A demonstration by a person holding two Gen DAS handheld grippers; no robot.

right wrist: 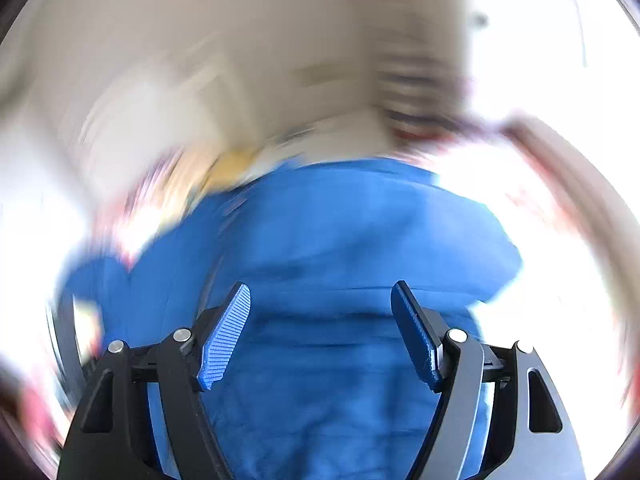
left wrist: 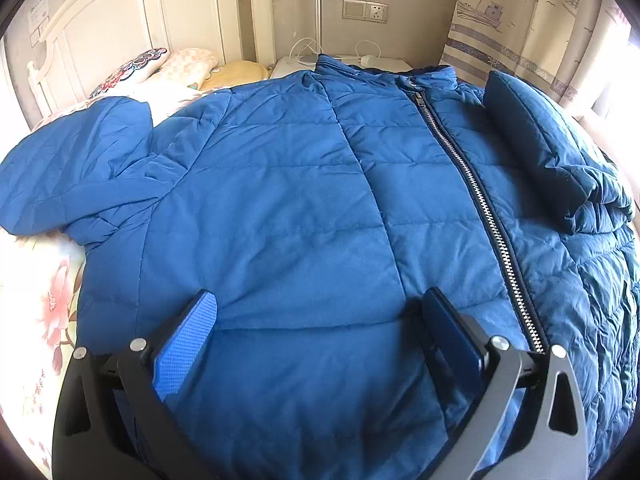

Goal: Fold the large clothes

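Note:
A large blue quilted jacket lies front up on the bed, zipped with a metal zipper. Its left sleeve spreads out to the left. Its right sleeve is folded in over the body. My left gripper is open and empty, low over the jacket's hem. The right wrist view is heavily motion-blurred. In it my right gripper is open and empty above the blue jacket.
The floral bedsheet shows at the left. Pillows lie by the white headboard. A white bedside table with cables stands behind the collar. A curtain hangs at the right.

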